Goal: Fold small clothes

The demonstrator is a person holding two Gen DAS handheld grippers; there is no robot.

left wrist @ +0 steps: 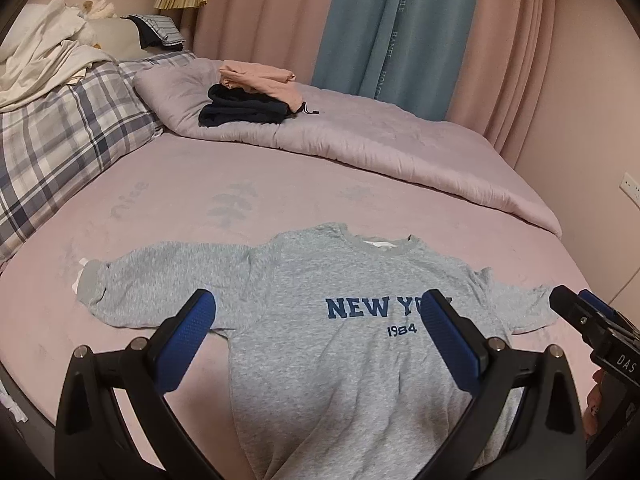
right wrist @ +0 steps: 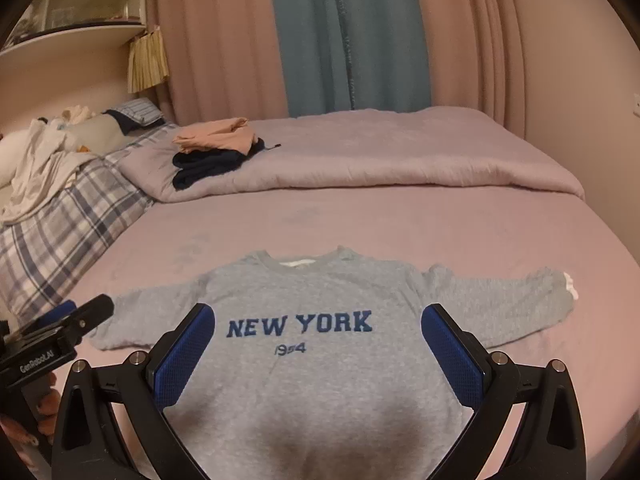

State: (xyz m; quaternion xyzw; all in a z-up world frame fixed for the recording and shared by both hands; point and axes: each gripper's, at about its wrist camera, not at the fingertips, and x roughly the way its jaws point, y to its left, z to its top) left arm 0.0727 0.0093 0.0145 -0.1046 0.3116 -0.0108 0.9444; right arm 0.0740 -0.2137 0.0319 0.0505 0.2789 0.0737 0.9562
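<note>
plaid pillow [left wrist: 60, 128] left of sweatshirt, soft checked cotton; grey marled sweatshirt [left wrist: 340, 344] flat on pinkish sheet [left wrist: 200, 208], sleeves spread, blocky NEW YORK print; left gripper [left wrist: 318, 312] and right gripper [right wrist: 316, 320] over its lower body, ribbed blue pads wide apart, gripping nothing; folded peach-and-navy stack [left wrist: 252, 98] on puffy quilt beyond sweatshirt

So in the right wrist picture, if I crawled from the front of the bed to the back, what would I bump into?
Grey New York sweatshirt → bare pink sheet → folded-back quilt → blue and pink curtains.
</note>
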